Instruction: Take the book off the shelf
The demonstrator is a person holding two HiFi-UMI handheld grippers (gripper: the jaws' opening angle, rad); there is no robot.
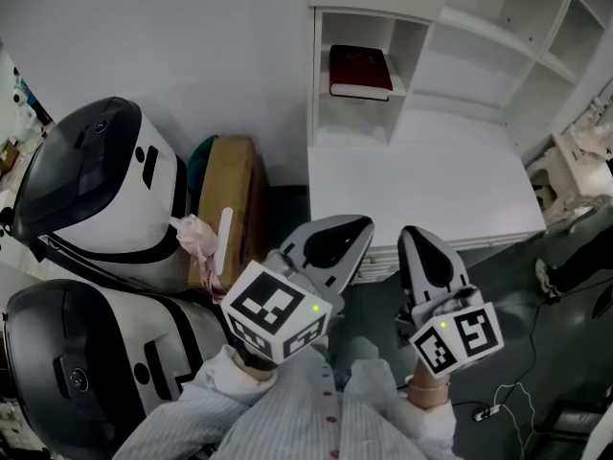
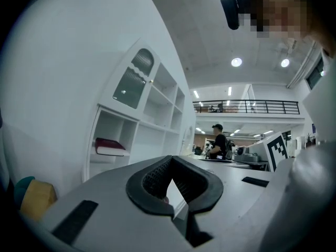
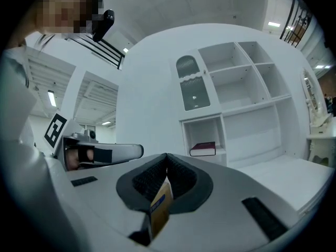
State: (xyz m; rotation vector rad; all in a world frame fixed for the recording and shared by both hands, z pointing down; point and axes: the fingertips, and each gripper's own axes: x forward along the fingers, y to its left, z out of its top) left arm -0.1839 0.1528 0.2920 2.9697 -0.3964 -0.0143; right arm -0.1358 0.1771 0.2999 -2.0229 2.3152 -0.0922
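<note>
Looking steeply down, we see a person in a pale striped shirt (image 1: 316,415) holding two hand-held grippers low and close to the body, their tips aimed forward at a white desk. The left gripper (image 1: 359,226) leans to the right, and its tip reaches toward the front-left corner of the white worktop (image 1: 421,190). The right gripper (image 1: 414,235) is just beside it and points almost straight ahead at the worktop's front edge. Each carries a white cube with black square markers (image 1: 276,310) at the wrist end, above a bare wrist.

In each gripper's own view the dark ribbed jaws are closed tip to tip. The left gripper grips nothing. On the right gripper, a small yellow tag with a blue mark (image 3: 160,203) shows in the slot behind the joined tips, and we cannot tell what it is.

A dark red hardback book (image 1: 360,71) lies flat on the board in the lowest left compartment of the white shelf unit (image 1: 316,75). That compartment is at the back-left corner of the worktop, well apart from both grippers.
</note>
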